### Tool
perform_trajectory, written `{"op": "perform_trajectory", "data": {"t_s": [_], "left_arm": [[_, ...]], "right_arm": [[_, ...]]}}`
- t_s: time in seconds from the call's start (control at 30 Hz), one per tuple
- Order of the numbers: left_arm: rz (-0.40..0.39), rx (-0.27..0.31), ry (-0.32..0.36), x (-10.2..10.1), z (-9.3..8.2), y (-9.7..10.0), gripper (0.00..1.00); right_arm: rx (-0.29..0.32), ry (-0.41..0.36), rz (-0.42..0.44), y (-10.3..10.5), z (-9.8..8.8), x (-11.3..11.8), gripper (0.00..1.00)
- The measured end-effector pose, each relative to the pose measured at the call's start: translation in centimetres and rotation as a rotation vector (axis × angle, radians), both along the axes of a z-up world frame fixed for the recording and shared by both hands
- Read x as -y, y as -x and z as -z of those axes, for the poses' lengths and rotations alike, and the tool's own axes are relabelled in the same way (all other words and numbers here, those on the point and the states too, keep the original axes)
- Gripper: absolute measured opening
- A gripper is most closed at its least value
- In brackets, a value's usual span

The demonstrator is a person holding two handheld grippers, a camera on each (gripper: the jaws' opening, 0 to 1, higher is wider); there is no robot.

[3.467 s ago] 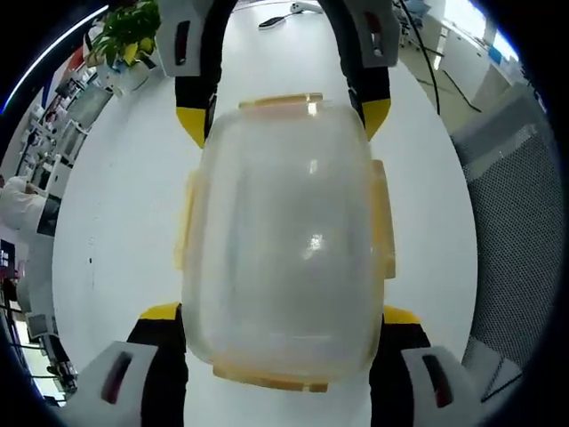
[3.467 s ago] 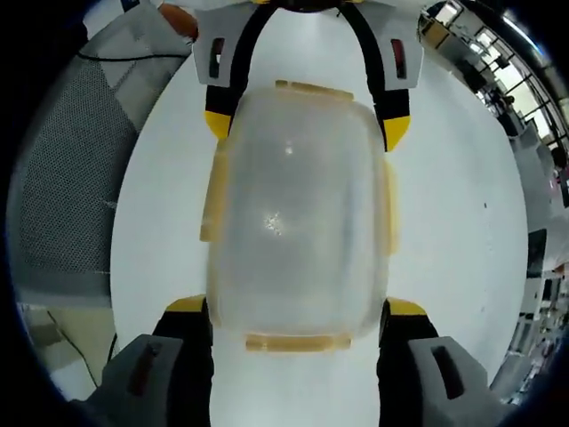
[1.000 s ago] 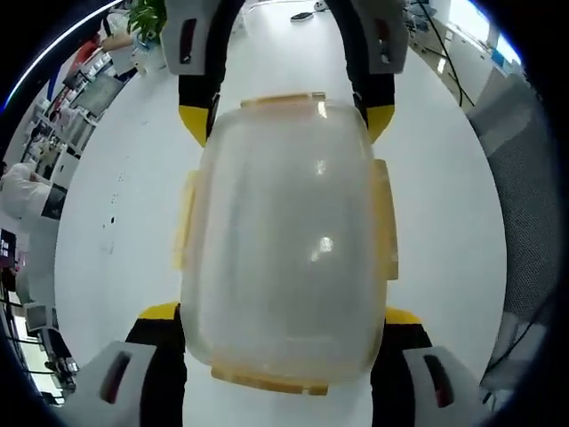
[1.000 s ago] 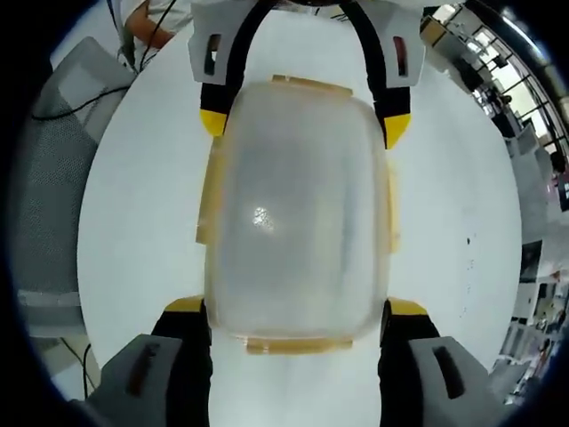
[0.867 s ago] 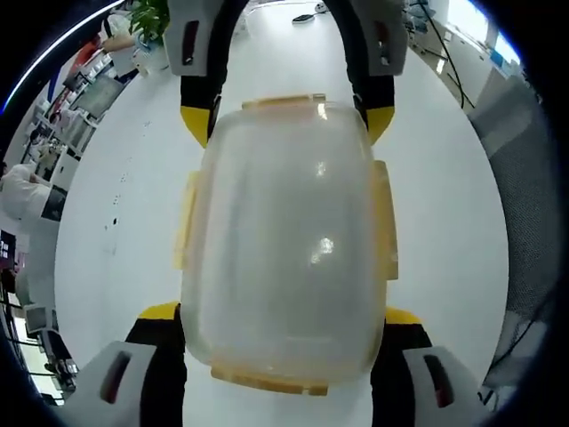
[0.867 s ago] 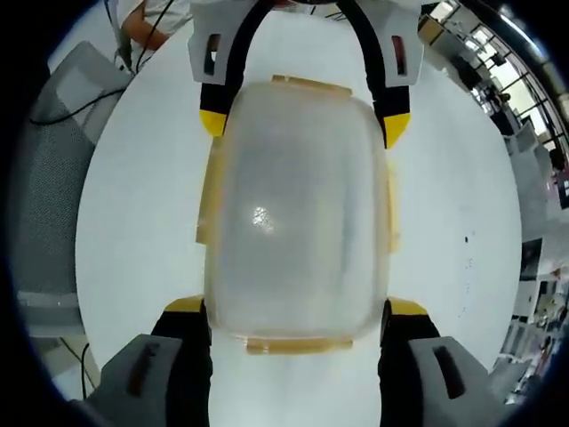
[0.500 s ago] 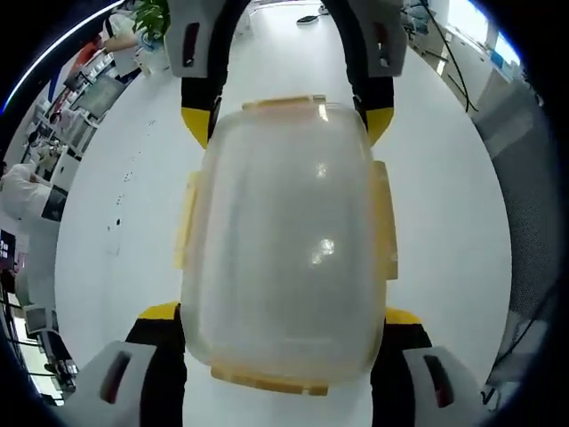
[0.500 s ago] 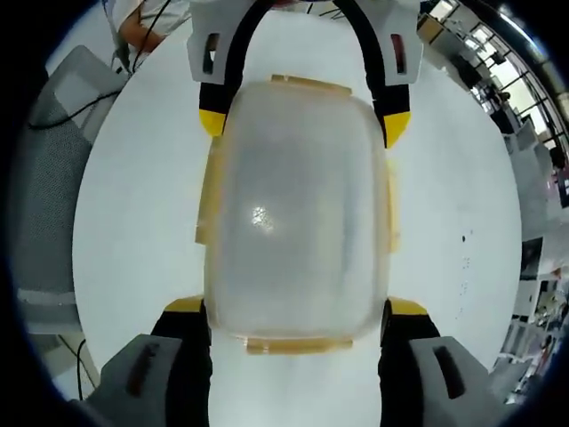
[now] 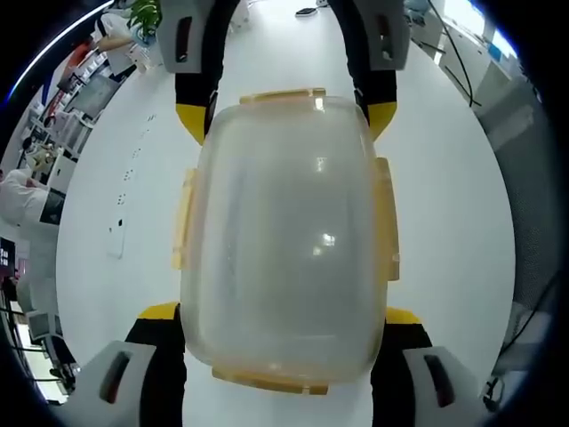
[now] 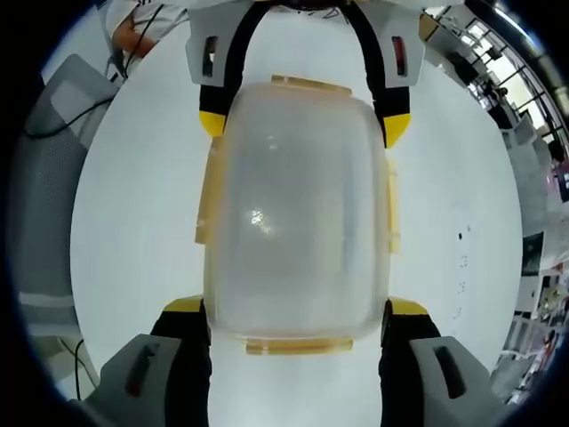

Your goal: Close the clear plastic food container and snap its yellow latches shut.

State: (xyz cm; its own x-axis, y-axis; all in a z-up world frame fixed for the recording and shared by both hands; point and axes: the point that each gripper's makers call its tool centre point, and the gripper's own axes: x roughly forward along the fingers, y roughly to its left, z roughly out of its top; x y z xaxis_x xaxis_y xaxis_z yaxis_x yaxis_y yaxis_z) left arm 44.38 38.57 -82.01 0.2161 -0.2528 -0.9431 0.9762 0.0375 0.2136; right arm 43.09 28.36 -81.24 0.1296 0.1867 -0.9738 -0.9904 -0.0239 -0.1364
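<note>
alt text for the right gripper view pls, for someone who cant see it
A clear plastic food container with yellow latches along its edges sits lengthwise between two grippers above a white table. The right gripper straddles its near end with yellow-tipped jaws, and the left gripper straddles the far end from the top of the view.

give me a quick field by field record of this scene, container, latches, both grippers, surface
container: clear plastic food container, held between both grippers, one at each end
lid: cannot tell whether seated
latches: yellow latches along the sides and ends, lying close to the container walls; cannot tell if snapped
left gripper: yellow-tipped jaws straddle the near end of the container in the left gripper view
right gripper: jaws straddle the container's near end in the right gripper view
surface: white table behind the container
background: potted plant at the table's far edge
</note>
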Motion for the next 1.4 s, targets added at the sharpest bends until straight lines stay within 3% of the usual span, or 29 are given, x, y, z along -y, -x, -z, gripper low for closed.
{"op": "perform_trajectory", "data": {"t_s": [0.53, 0.83, 1.03, 1.13, 1.33, 1.4], "left_arm": [[0.005, -0.003, 0.022, 0.0, -0.1, 0.0, 0.85], [-0.037, -0.003, 0.114, -0.3, 0.4, -0.3, 0.90], [-0.084, 0.023, 0.208, -0.7, 0.2, -0.3, 0.89], [-0.103, 0.052, 0.300, -0.7, -0.2, -0.4, 0.89], [-0.239, 0.082, 0.455, -1.0, -0.6, -0.4, 0.88], [-0.283, 0.096, 0.518, -1.0, -1.0, -0.3, 0.89]], "right_arm": [[-0.020, -0.020, 0.029, -0.1, 0.4, 0.1, 0.80], [0.021, -0.066, 0.017, -0.5, 0.4, 0.3, 0.80], [0.059, -0.159, 0.085, -0.9, 0.1, 0.5, 0.81], [0.072, -0.265, 0.147, -1.0, -0.3, -0.2, 0.86], [0.128, -0.351, 0.237, -1.2, -0.2, 0.1, 0.92], [0.126, -0.411, 0.305, -0.9, -0.3, 0.1, 0.95]]}}
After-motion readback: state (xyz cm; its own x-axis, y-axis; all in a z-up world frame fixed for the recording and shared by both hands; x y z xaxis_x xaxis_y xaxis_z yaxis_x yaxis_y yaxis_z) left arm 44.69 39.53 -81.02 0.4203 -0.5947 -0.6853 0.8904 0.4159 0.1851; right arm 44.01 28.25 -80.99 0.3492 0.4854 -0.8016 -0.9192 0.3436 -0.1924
